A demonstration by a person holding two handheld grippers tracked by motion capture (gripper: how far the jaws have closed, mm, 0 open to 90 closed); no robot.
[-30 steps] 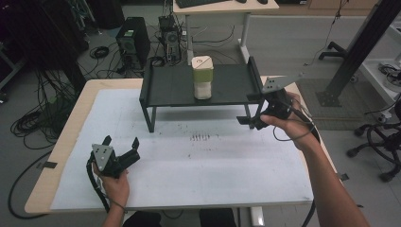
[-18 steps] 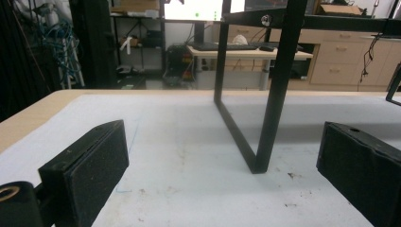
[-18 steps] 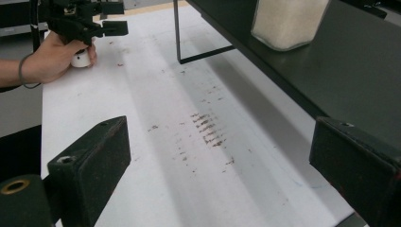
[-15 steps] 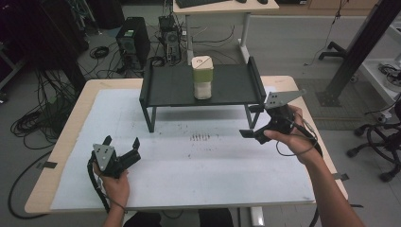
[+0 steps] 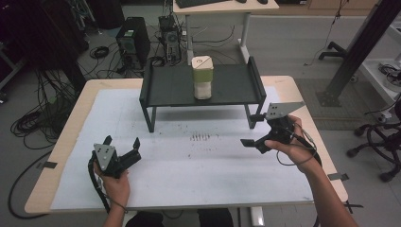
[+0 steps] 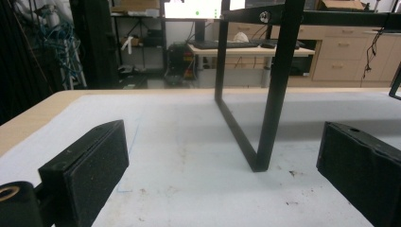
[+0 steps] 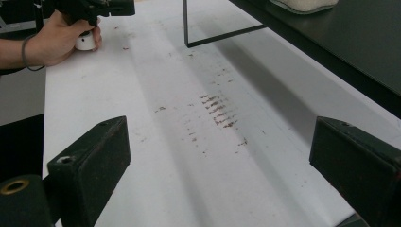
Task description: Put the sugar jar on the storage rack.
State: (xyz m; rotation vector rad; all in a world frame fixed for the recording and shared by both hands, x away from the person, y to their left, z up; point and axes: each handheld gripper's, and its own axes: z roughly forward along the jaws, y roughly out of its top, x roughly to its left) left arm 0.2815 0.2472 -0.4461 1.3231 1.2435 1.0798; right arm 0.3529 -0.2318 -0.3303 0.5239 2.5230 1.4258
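Your right tool [image 5: 252,135] has dropped lower toward frame centre right, jaws apart, empty. Your left tool [image 5: 122,148] rests lower left, jaws apart. The carton [image 5: 203,77] stands on the black shelf [image 5: 172,86], upper centre.

We are looking at lab or tech workshop: computer towers [image 5: 134,41] sitting on floor at far left, cables [image 5: 38,113] sprawling beside table [image 5: 75,118], desk with keyboard [image 6: 215,45] standing far behind, office chair base [image 5: 376,142] showing at right.

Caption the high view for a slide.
Two open hand-held grippers, left gripper and right gripper, over a white mat; container on black stand.
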